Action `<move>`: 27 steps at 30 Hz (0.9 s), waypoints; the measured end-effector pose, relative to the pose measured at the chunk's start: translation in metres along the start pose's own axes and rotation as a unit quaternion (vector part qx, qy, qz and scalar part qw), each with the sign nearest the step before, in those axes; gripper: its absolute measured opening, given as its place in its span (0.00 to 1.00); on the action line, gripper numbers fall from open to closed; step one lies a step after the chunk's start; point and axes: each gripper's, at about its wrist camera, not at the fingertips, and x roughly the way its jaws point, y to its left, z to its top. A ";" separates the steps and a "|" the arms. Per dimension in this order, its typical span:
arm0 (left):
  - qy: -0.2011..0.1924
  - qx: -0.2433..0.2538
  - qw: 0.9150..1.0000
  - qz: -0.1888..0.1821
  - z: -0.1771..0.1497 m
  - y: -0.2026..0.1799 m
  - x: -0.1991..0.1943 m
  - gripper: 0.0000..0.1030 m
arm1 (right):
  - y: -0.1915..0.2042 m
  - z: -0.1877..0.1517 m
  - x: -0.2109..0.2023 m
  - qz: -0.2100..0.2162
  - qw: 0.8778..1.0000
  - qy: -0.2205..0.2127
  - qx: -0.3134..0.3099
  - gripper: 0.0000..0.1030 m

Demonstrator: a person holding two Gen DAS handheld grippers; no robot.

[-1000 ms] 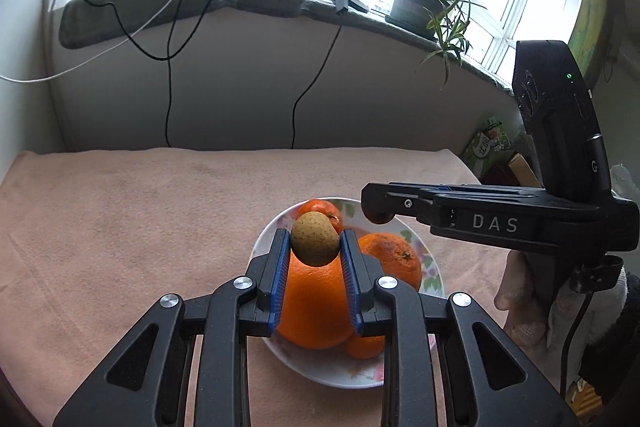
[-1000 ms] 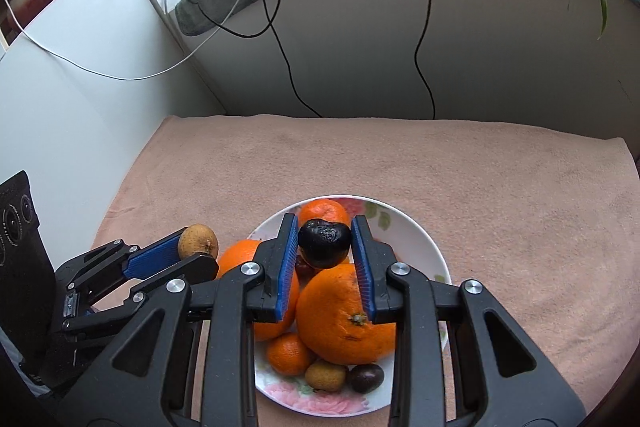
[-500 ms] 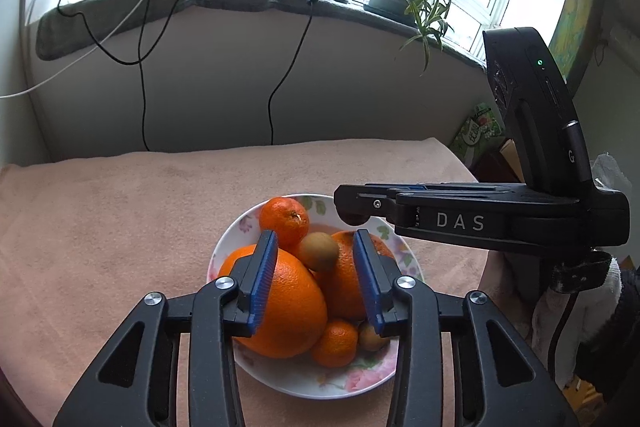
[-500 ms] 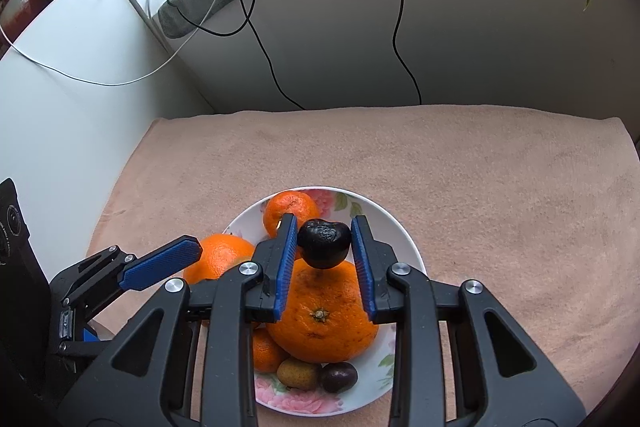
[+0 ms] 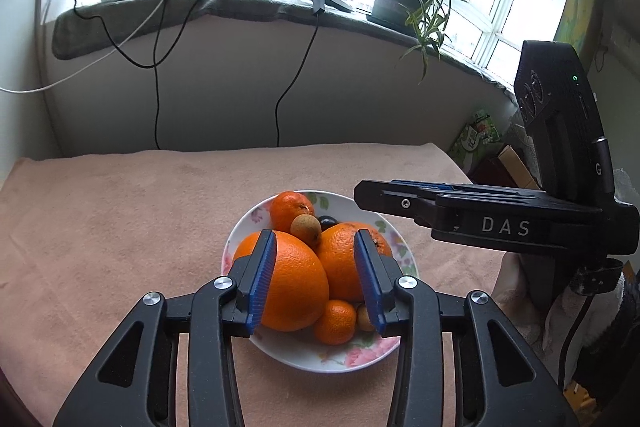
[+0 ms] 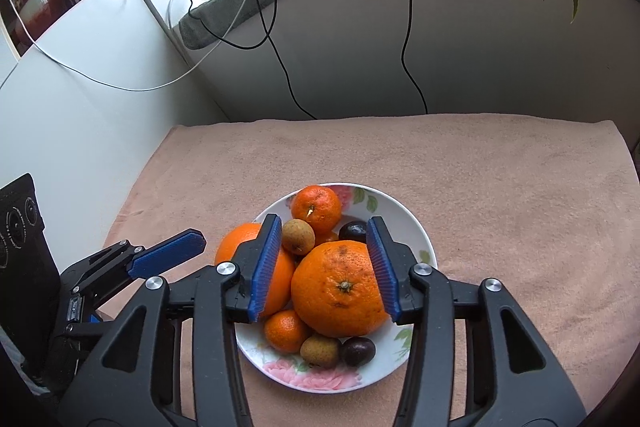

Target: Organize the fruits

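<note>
Both my tongs are spread wide and holding nothing; left tongs and right tongs hang over the bowl; it's near the front edge of the towel-covered table; oranges, small brown fruit and dark plums are all piled inside it.

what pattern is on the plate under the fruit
White with pink flowers and green leaves on the plate; the right wrist view shows it best.
</note>
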 end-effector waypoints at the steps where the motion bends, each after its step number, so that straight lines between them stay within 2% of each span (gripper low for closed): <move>1: -0.002 0.000 1.000 0.002 -0.001 0.000 -0.003 0.44 | 0.002 -0.001 -0.003 0.000 1.000 -0.004 -0.001 0.47; 2: -0.004 0.000 1.000 0.004 -0.002 0.000 -0.006 0.45 | 0.003 -0.003 -0.007 0.000 1.000 -0.010 -0.001 0.50; 4: -0.007 0.001 1.000 0.006 -0.004 0.000 -0.012 0.47 | 0.006 -0.008 -0.016 -0.003 1.000 -0.026 -0.004 0.68; 5: -0.009 0.002 1.000 0.009 -0.005 0.000 -0.015 0.49 | 0.008 -0.010 -0.020 -0.005 0.999 -0.034 -0.006 0.70; 6: -0.012 0.002 1.000 0.012 -0.006 0.000 -0.018 0.52 | 0.010 -0.012 -0.024 -0.007 0.999 -0.041 -0.008 0.71; 8: -0.016 0.004 1.000 0.014 -0.008 -0.001 -0.024 0.53 | 0.012 -0.016 -0.031 -0.010 0.999 -0.048 -0.011 0.72; 11: -0.022 -0.001 1.000 0.015 -0.011 0.000 -0.033 0.63 | 0.014 -0.024 -0.041 -0.014 0.998 -0.059 -0.016 0.79; 18: -0.027 -0.003 0.999 0.032 -0.024 -0.005 -0.044 0.70 | 0.021 -0.048 -0.062 -0.052 0.993 -0.100 -0.035 0.89; 21: -0.027 0.004 0.998 0.052 -0.030 -0.009 -0.047 0.71 | 0.024 -0.059 -0.067 -0.072 0.991 -0.106 -0.044 0.91; 24: -0.029 0.007 0.997 0.073 -0.035 -0.010 -0.050 0.77 | 0.023 -0.068 -0.071 -0.083 0.990 -0.108 -0.043 0.92; 27: -0.029 0.008 0.995 0.090 -0.040 -0.009 -0.053 0.77 | 0.021 -0.076 -0.074 -0.090 0.989 -0.110 -0.039 0.92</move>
